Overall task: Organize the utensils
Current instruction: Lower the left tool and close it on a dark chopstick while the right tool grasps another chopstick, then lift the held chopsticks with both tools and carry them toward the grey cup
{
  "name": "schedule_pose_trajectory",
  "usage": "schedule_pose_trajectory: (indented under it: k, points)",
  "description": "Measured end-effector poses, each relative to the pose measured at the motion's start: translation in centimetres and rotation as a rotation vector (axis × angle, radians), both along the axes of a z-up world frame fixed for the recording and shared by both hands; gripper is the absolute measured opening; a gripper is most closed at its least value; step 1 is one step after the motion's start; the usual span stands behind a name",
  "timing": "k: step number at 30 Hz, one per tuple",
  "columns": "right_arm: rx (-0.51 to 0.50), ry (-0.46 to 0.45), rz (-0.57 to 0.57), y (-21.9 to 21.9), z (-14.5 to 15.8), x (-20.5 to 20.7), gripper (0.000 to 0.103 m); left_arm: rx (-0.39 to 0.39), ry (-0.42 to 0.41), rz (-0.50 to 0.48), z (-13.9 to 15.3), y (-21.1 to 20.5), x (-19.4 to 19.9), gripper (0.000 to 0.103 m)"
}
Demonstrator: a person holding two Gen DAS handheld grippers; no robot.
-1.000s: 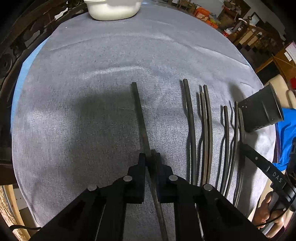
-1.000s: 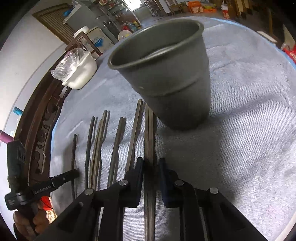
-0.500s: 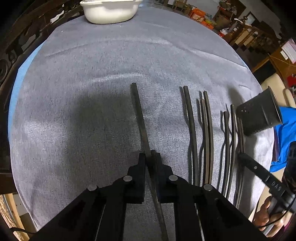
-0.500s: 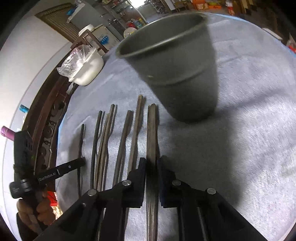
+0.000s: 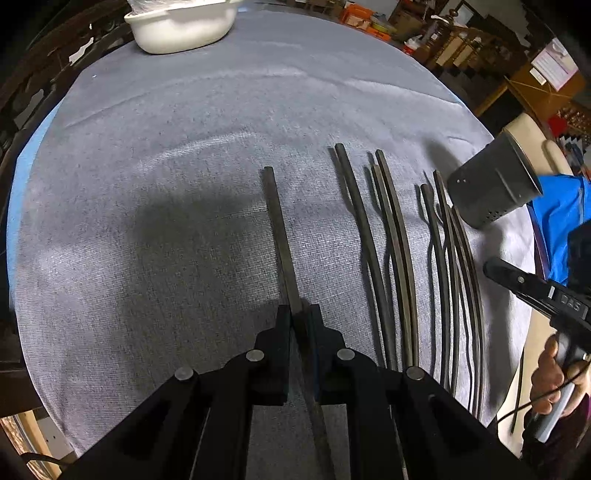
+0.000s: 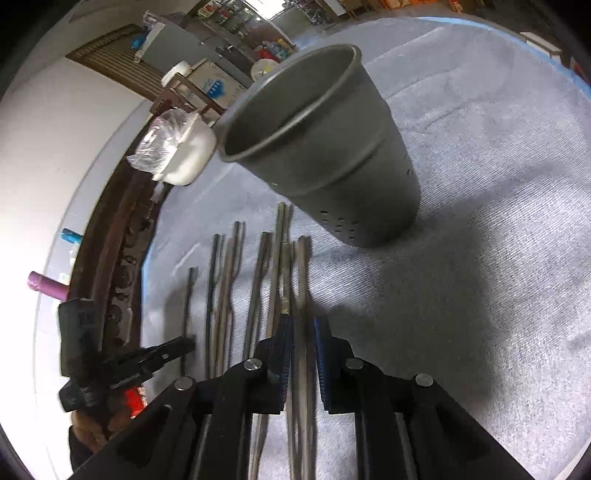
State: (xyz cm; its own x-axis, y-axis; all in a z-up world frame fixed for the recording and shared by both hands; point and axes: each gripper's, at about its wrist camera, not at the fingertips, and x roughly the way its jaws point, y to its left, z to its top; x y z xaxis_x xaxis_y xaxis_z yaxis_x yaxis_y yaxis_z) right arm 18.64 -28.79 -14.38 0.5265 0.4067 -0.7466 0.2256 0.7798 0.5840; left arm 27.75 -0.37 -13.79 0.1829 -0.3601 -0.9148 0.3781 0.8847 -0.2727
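My left gripper (image 5: 297,314) is shut on one dark utensil handle (image 5: 279,229), which lies apart on the grey cloth, left of the others. Several dark utensils (image 5: 391,251) lie in a row to its right. My right gripper (image 6: 299,325) is shut on the rightmost utensil handle (image 6: 303,280) of that row (image 6: 236,280), holding it just above the cloth. The grey perforated holder cup (image 6: 325,147) stands just beyond it, and shows at the right edge in the left wrist view (image 5: 495,184). The utensil heads are hidden under the grippers.
A white tub (image 5: 181,22) with plastic wrap stands at the far edge of the grey tablecloth (image 5: 147,184); it also shows in the right wrist view (image 6: 181,151). A carved dark wooden rail (image 6: 122,266) runs along the table's left side. Blue cloth (image 5: 561,218) lies beyond the right edge.
My right gripper has lifted and pulled back with its utensil, so the cup looks farther and tilted. My left gripper has stayed shut on its utensil and barely moved.
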Motion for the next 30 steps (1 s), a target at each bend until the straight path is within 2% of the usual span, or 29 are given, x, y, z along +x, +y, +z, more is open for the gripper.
schedule_pose_trajectory:
  k: [6, 10, 17, 25, 30]
  points:
    - [-0.029, 0.025, 0.012, 0.6, -0.7, 1.1, 0.015, -0.013, -0.026, 0.003, 1.6, 0.1, 0.1, 0.010]
    - [-0.056, 0.048, -0.012, 0.3, -0.8, 1.8, 0.015, -0.017, -0.014, 0.021, 2.5, 0.2, 1.3, 0.010]
    - [-0.247, 0.127, 0.045, 1.8, -0.1, 2.5, 0.016, -0.001, 0.076, 0.076, 1.2, -0.5, 3.5, 0.010]
    - [-0.281, 0.165, 0.062, 2.2, 0.0, 4.5, 0.016, 0.040, 0.149, 0.111, 0.5, -1.6, 4.2, 0.011]
    - [-0.276, 0.135, 0.077, 1.9, 0.3, 4.9, 0.007, 0.018, 0.184, 0.141, 0.4, -0.8, 4.9, 0.010]
